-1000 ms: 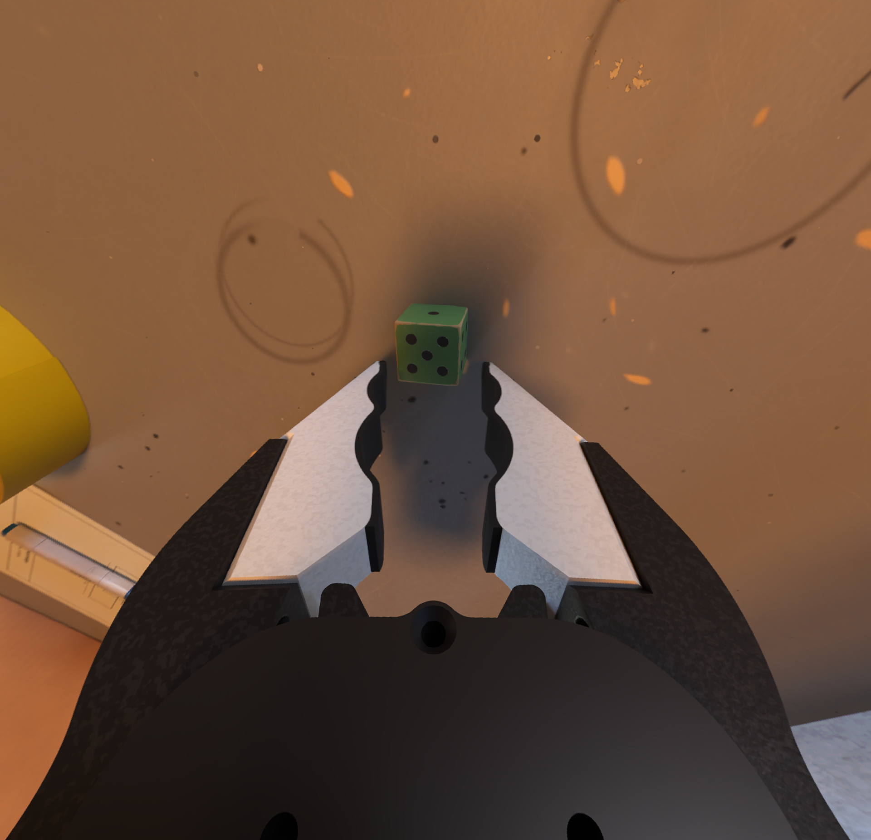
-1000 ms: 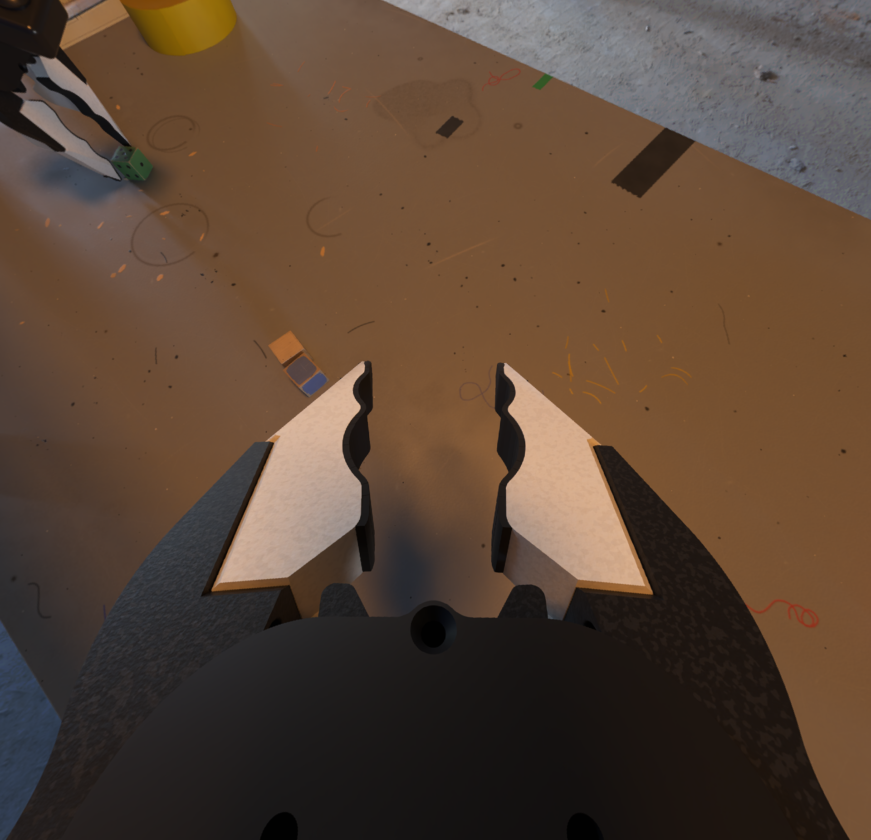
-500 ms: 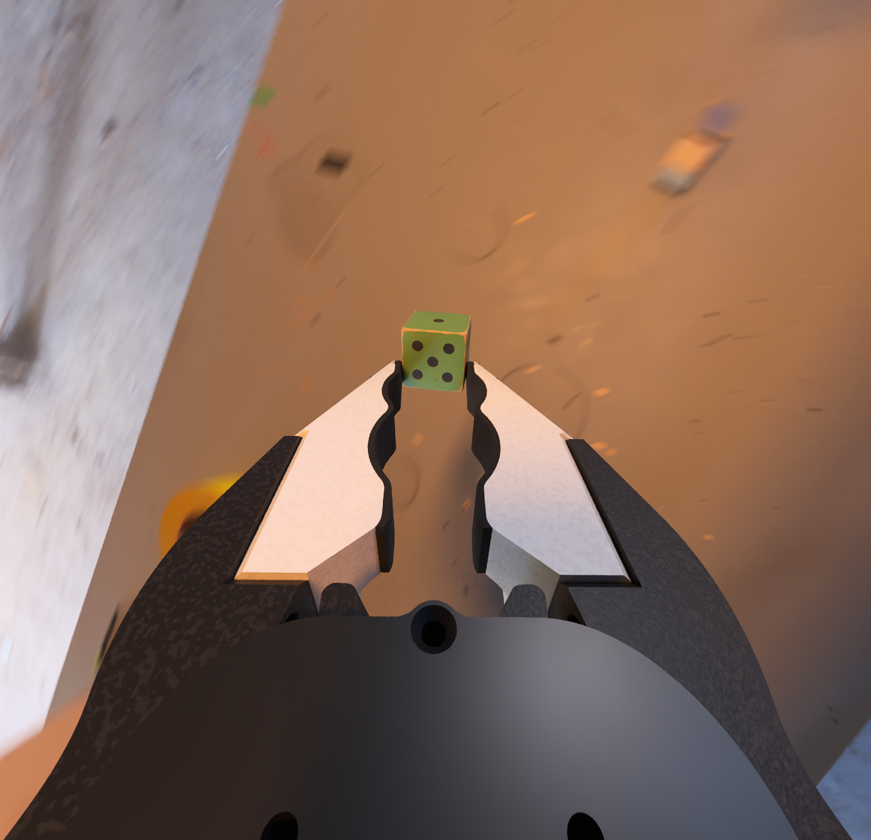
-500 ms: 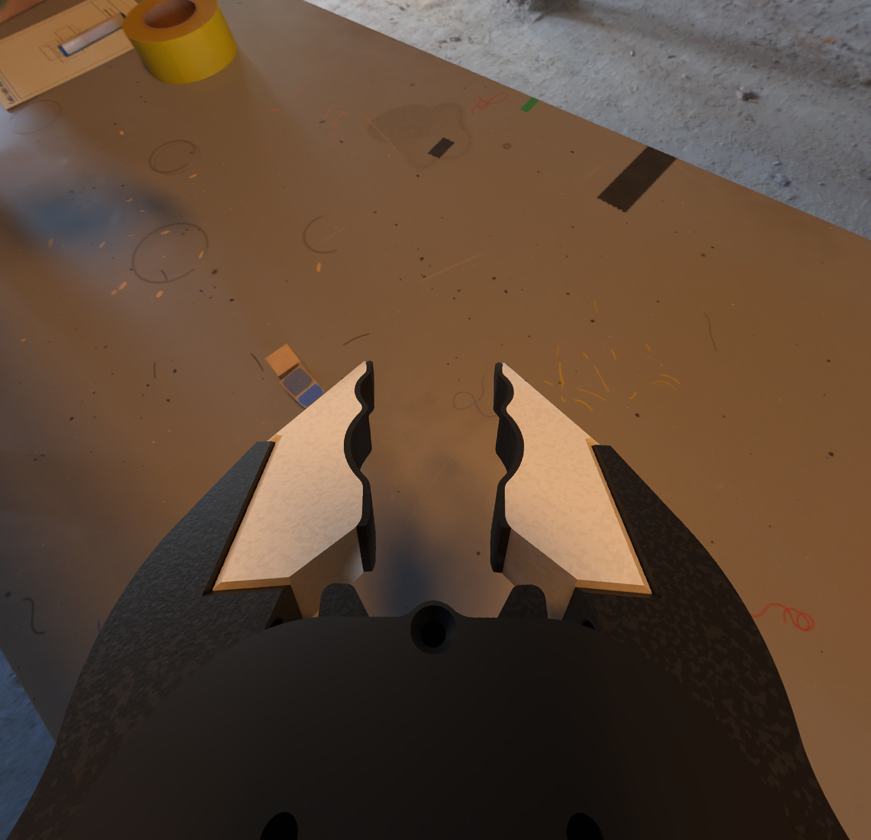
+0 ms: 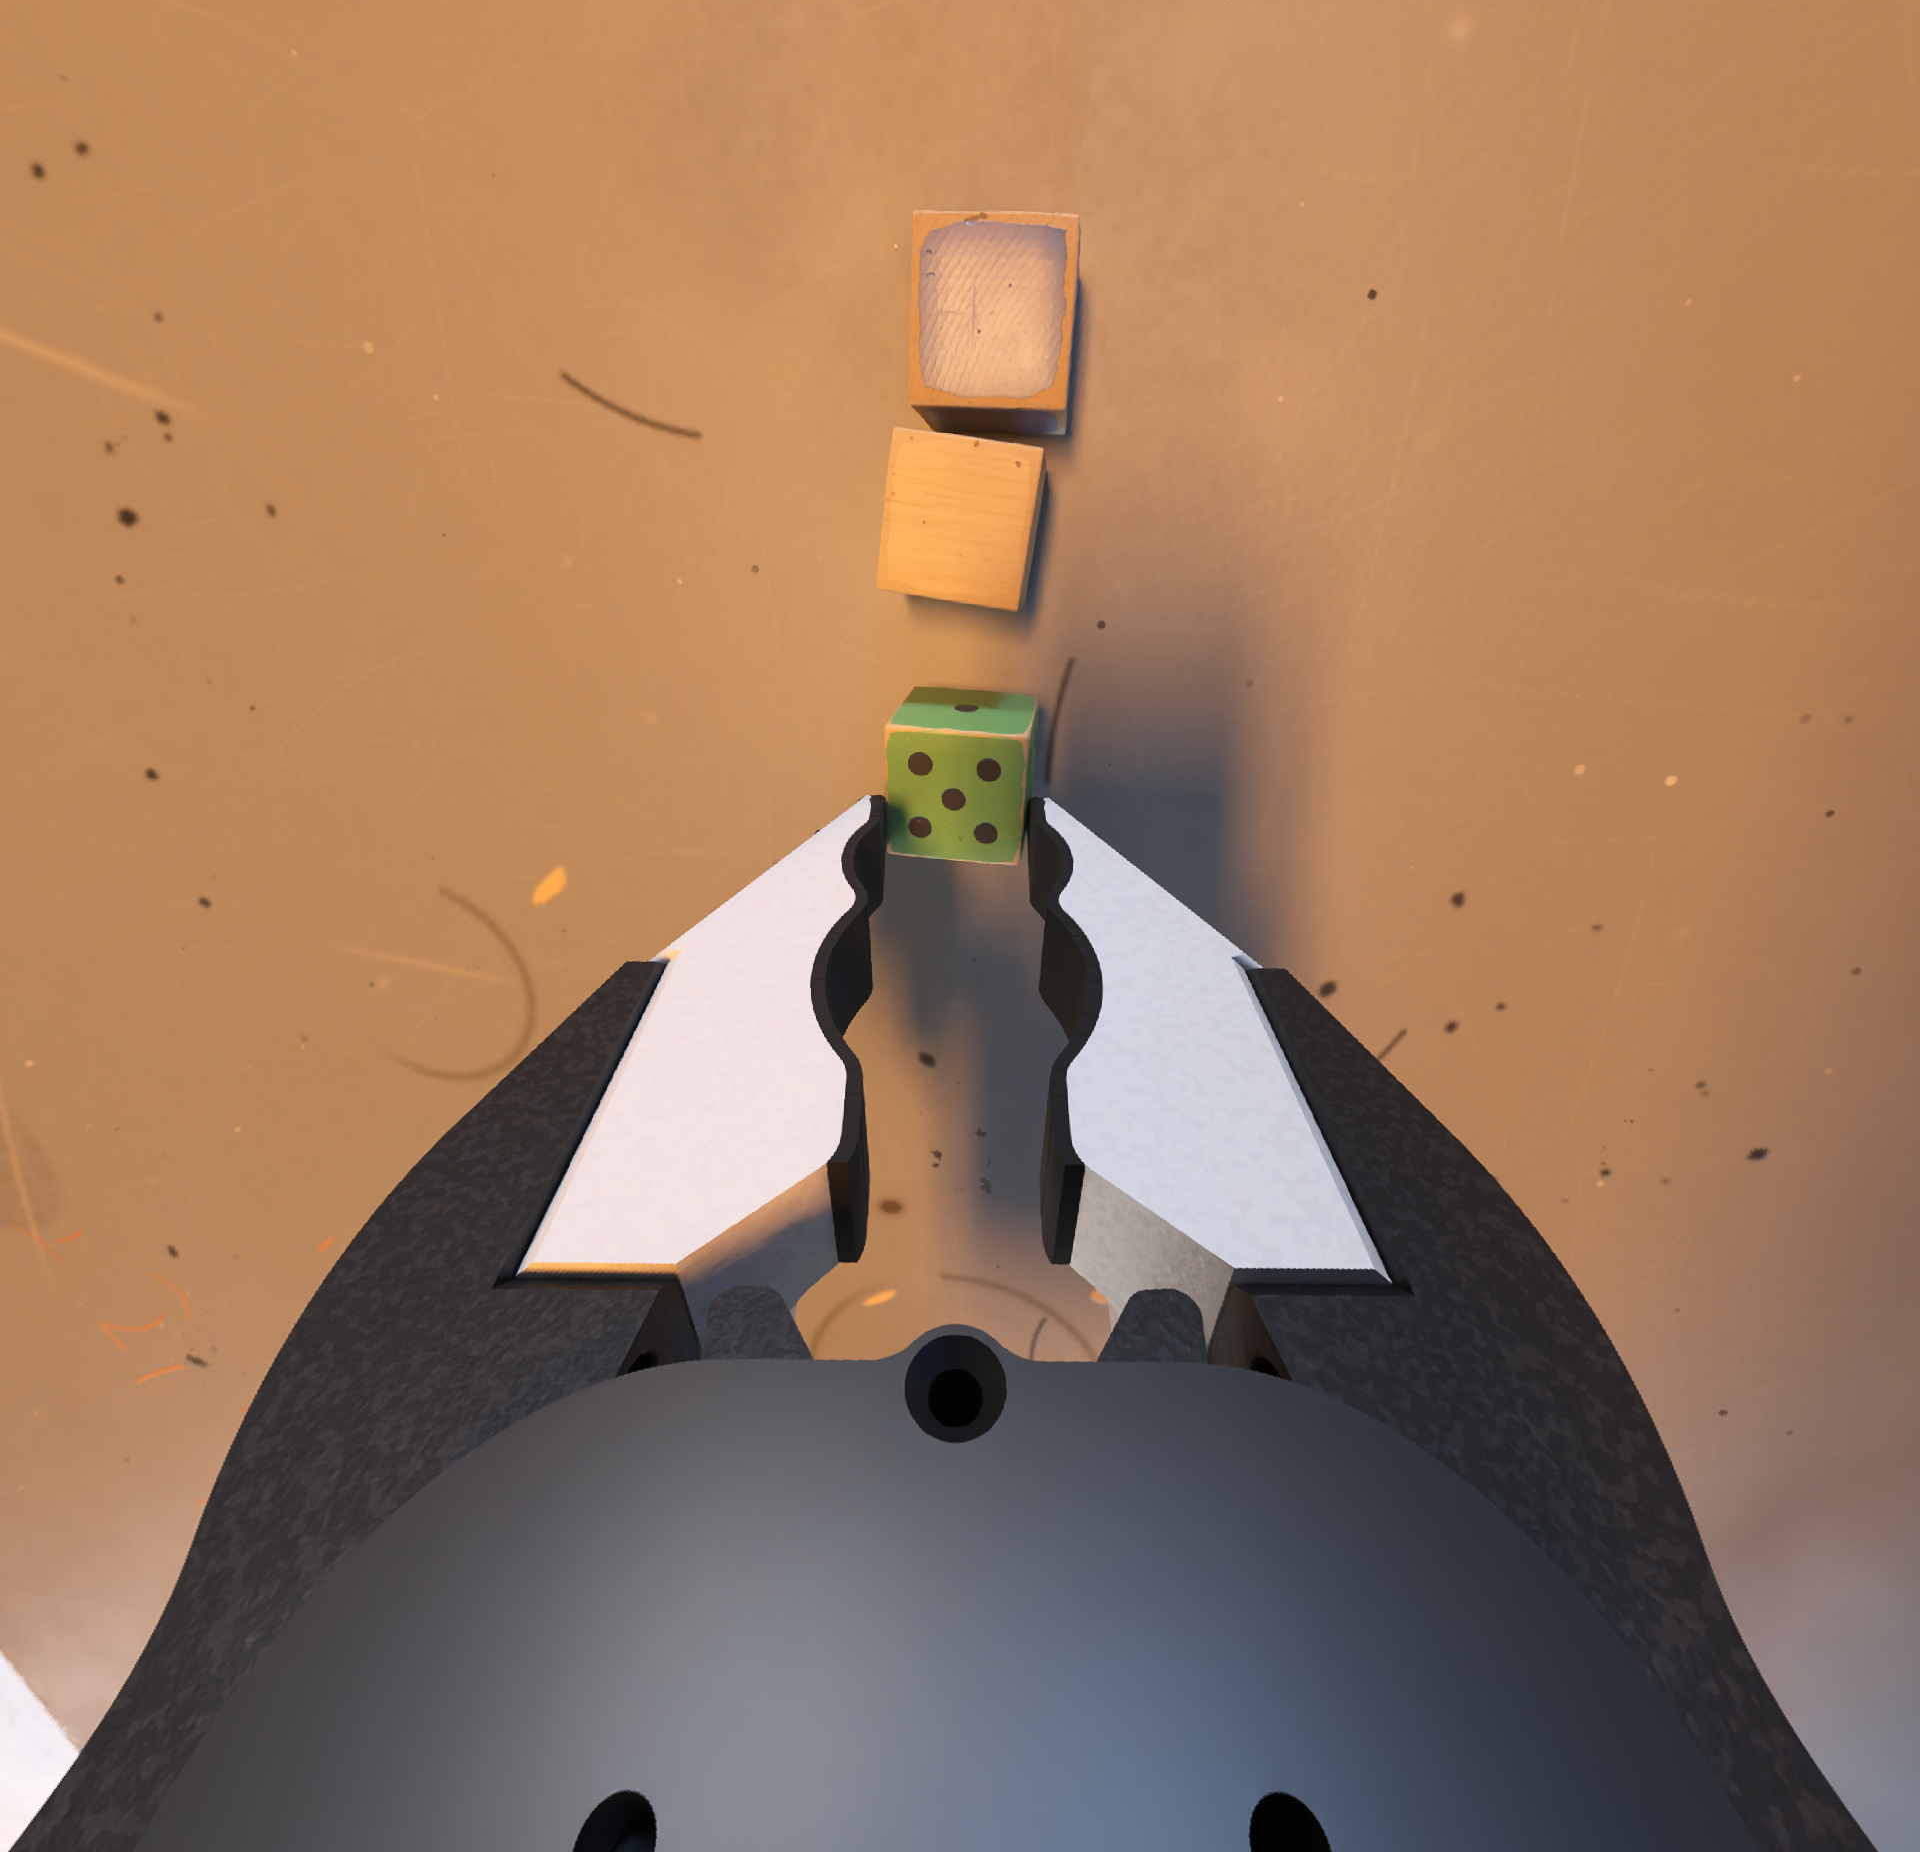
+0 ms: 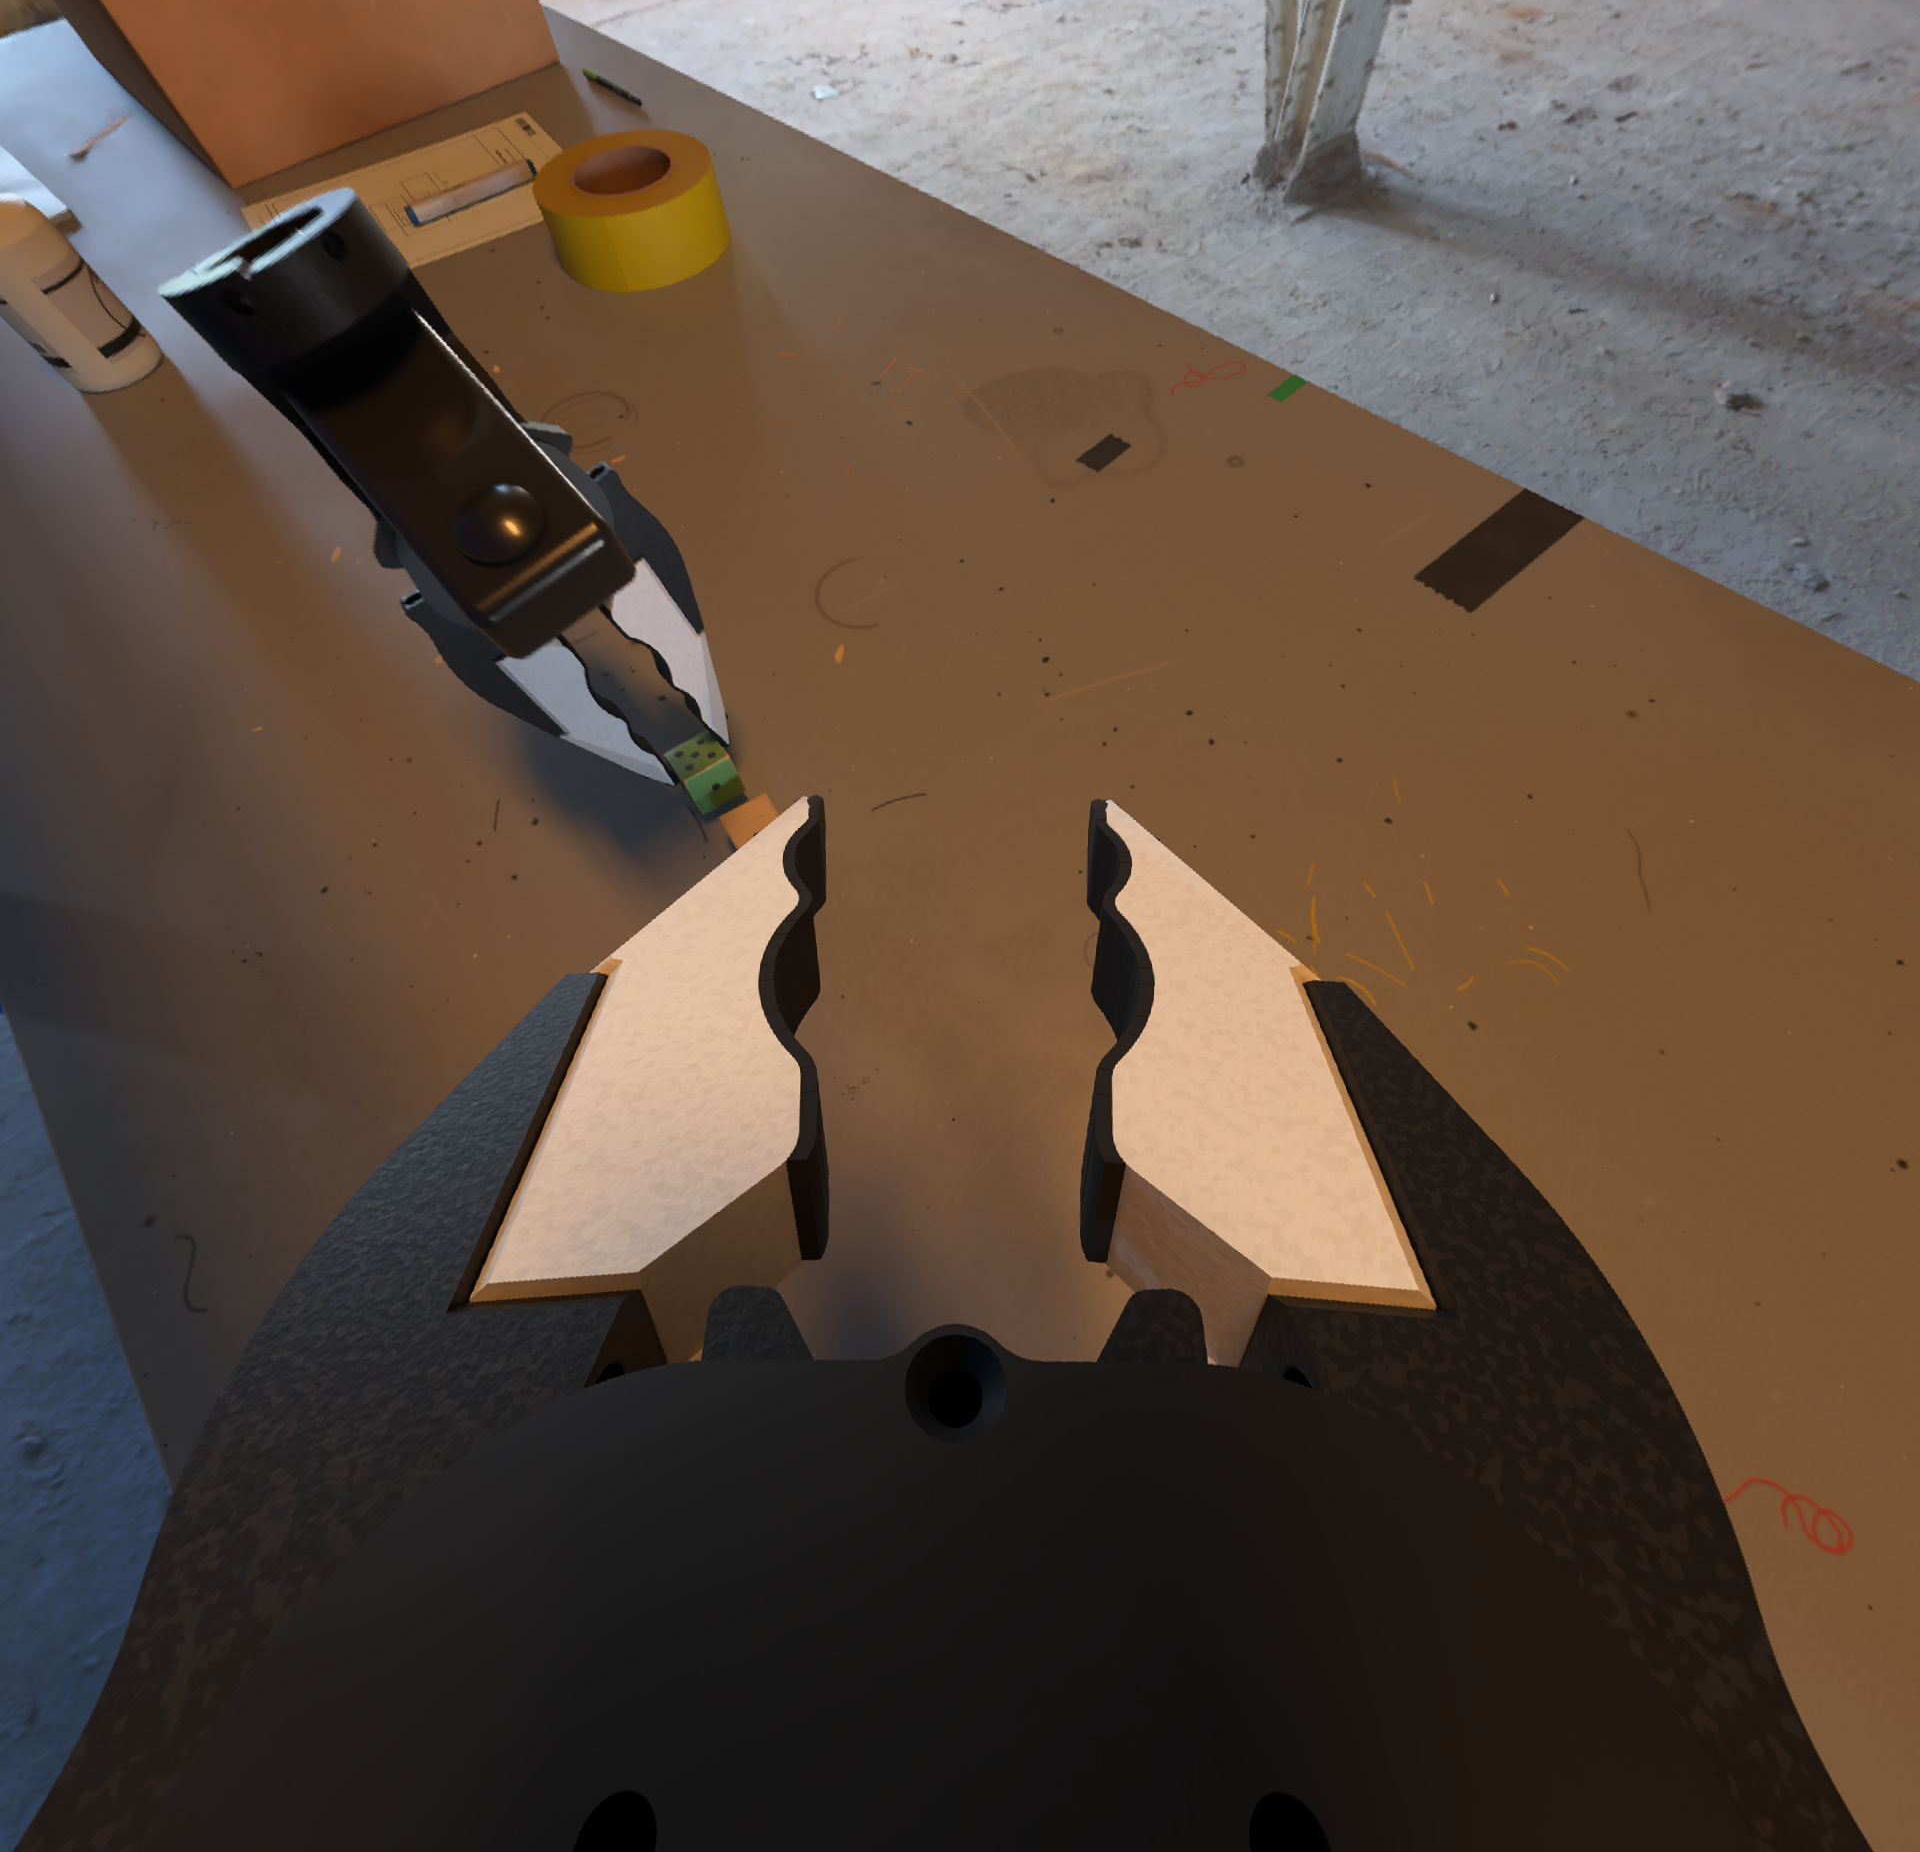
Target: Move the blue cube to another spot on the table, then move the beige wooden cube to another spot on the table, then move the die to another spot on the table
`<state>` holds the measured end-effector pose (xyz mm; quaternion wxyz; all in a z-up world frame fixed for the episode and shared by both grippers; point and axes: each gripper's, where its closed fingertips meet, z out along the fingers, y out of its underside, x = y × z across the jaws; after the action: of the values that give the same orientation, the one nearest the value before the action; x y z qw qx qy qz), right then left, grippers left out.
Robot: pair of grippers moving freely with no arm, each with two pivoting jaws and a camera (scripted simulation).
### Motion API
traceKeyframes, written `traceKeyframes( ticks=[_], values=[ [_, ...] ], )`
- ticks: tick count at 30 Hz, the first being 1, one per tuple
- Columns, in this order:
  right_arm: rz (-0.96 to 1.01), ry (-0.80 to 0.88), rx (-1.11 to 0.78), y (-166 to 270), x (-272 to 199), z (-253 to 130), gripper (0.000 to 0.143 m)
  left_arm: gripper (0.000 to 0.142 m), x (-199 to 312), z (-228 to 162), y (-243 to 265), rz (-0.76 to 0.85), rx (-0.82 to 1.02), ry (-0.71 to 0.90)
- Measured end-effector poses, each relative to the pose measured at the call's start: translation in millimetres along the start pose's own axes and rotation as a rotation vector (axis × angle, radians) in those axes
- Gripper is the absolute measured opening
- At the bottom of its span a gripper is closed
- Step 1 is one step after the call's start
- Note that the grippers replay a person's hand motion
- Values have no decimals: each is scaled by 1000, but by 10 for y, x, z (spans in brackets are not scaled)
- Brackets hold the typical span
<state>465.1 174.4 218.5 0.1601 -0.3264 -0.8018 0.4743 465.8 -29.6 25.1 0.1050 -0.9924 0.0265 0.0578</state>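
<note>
Die (image 5: 956,800), green with black pips, sits pinched between the tips of the left gripper (image 5: 956,831), five pips facing the lens and a single pip on its upper face; a second ago in this left wrist view it lay on the table (image 5: 416,244) just ahead of wider-set fingers, and half a second ago the background was streaked with motion; now the picture is sharp and two blocks have come into sight beyond the die; the beige wooden cube (image 5: 958,519) lies just past it, apart from it, and the farther block (image 5: 992,311), presumably the blue cube, shows a pale greyish top with tan edges, its blue hard to make out; whether the die touches the tabletop cannot be told; a dark shadow spreads to its right.

From the right wrist view the left gripper (image 6: 698,763) has returned, after being out of sight half a second ago, slanting down from the far left toward the middle of the desk with the die (image 6: 709,772) in its tips; the right gripper (image 6: 956,826) hovers with fingers set wide, holding nothing; its near finger hides most of the beige wooden cube (image 6: 750,817) and all of the other block; a yellow tape roll (image 6: 634,207), a sheet of paper (image 6: 416,192) and a white bottle (image 6: 62,316), cut off by the frame, stand toward the far left corner.
</note>
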Motion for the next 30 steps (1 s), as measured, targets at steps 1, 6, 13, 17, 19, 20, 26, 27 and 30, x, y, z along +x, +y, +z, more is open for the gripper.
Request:
traceKeyframes(
  ticks=[1,6,13,17,19,20,26,27,30],
  values=[
    [2,0,4,-1,6,-12,51,27,-2,28,-7,-1,-5,9],
    [16,11,-21,59,74,-30,51,27,-37,92,-24,25,-47,-8],
    [28,8,-23,86,101,-26,51,27,-32,132,-56,36,-62,13],
    [25,12,-35,102,107,-16,51,27,-26,143,-88,39,-72,17],
    [22,10,-37,101,103,-13,51,27,-22,144,-98,44,-77,17],
    [21,10,-36,99,101,-11,51,27,-21,144,-101,47,-81,16],
    [20,9,-43,113,96,-7,51,27,-19,147,-105,53,-97,29],
    [20,9,-44,116,98,-8,51,27,-19,148,-107,54,-98,29],
    [22,9,-41,115,103,-14,51,27,-21,152,-117,56,-104,26]
  ],
)
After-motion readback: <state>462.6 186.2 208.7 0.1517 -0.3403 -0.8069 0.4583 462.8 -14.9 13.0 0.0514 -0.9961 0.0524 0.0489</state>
